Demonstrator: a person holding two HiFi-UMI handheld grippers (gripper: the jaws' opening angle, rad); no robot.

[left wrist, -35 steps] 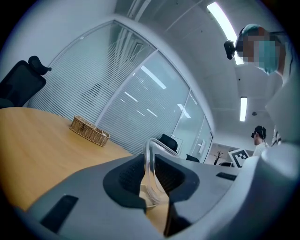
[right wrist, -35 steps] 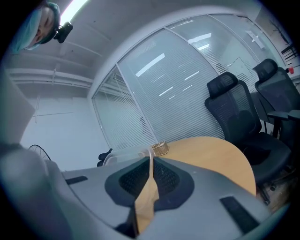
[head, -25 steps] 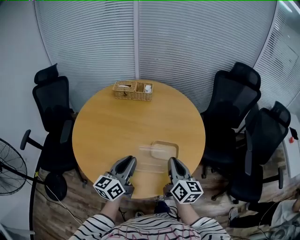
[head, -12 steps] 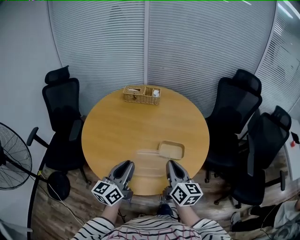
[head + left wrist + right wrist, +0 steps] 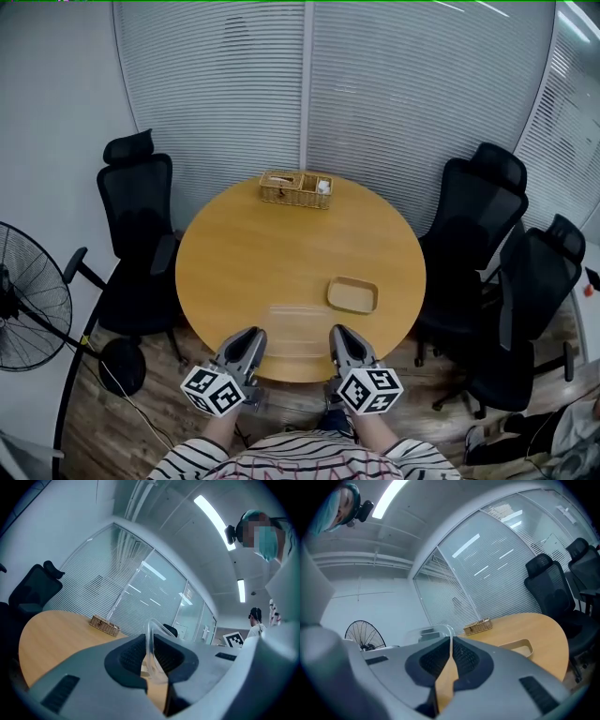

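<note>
Your left gripper (image 5: 249,336) and right gripper (image 5: 339,334) each pinch an opposite edge of the clear lid (image 5: 298,323), which hangs between them just above the near edge of the desk (image 5: 244,262). Keep both squeezes even and the lid level, so its thin rim neither flexes nor slips. A second ago the lid overlapped the tan tray (image 5: 352,295); now they lie apart.

Three office chairs (image 5: 141,211) are counted, plus one each: round table (image 5: 253,262), wicker basket (image 5: 295,188), tan tray (image 5: 352,295), clear container (image 5: 296,328), fan (image 5: 33,291).
</note>
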